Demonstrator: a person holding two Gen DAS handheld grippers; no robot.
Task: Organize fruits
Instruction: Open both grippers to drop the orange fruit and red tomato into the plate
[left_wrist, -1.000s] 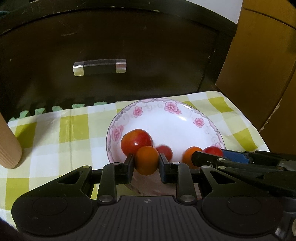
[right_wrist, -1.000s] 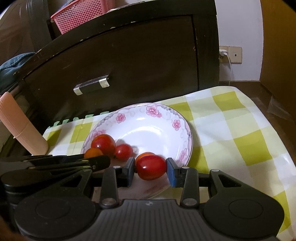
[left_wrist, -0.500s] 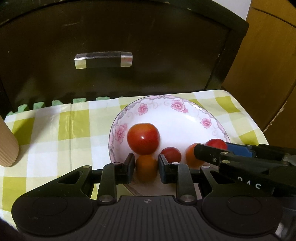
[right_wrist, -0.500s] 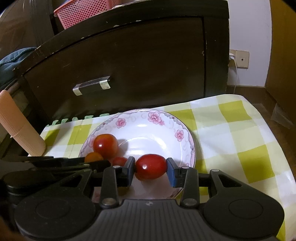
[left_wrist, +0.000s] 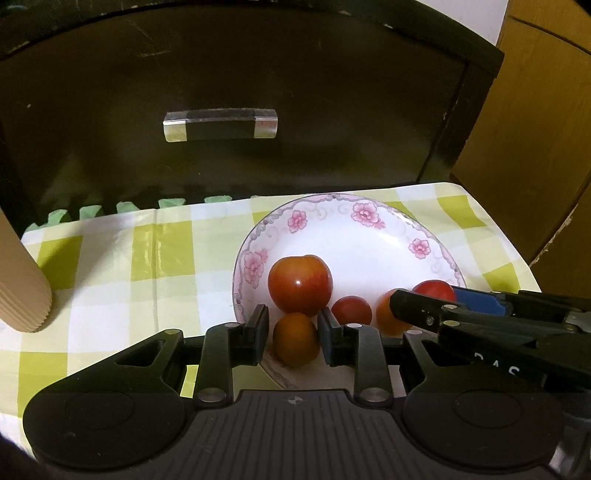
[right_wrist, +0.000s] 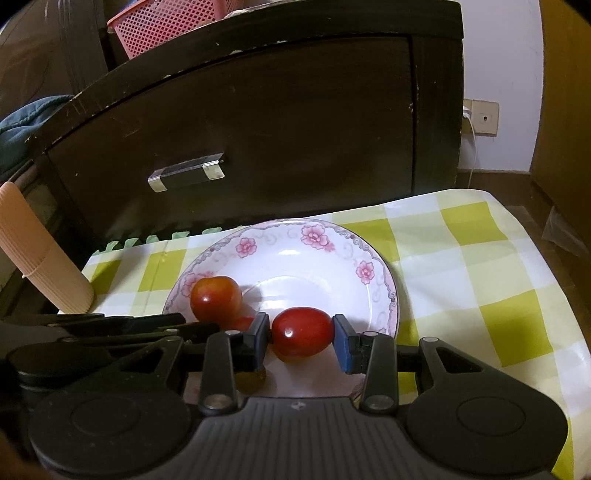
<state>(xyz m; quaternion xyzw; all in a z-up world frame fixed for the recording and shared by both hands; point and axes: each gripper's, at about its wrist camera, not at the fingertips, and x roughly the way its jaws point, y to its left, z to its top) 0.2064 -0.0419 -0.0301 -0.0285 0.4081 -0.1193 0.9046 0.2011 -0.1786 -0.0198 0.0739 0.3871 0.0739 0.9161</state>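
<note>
Landmark: the white china plate with pink flowers round its rim (left_wrist: 364, 216) (right_wrist: 314, 236); I place everything else from it.
My left tongs (left_wrist: 293, 334): over the plate's near rim, fingers parted a little. The small round orange fruit (left_wrist: 295, 343) sits between the pads with a sliver of gap on each side, so I am not gripping it.
My right tongs (right_wrist: 301, 338): over the plate's near edge, closed on the oval red fruit (right_wrist: 302, 336); both pads press its ends. In my left view they reach in from the right, across the plate's near-right rim (left_wrist: 428, 306).
Large round red fruit (left_wrist: 299, 284) (right_wrist: 216, 297): on the plate's left side, just behind the orange fruit, apparently touching it.
Small red fruit (left_wrist: 351, 310): on the plate, just right of the large one, near the front.
Second orange fruit (left_wrist: 388, 312): on the plate's near-right part, half hidden behind my right tongs.
Yellow-green and white checked cloth (left_wrist: 122, 266) (right_wrist: 480, 266): spread under the plate.
Beige ribbed cylinder (left_wrist: 20, 284) (right_wrist: 44, 266): standing on the cloth, well left of the plate.
Dark wooden drawer front with a clear bar handle (left_wrist: 220, 124) (right_wrist: 186, 173): upright behind the plate.
Pink mesh basket (right_wrist: 170, 22): on top of the dark cabinet, behind and left of the plate.
</note>
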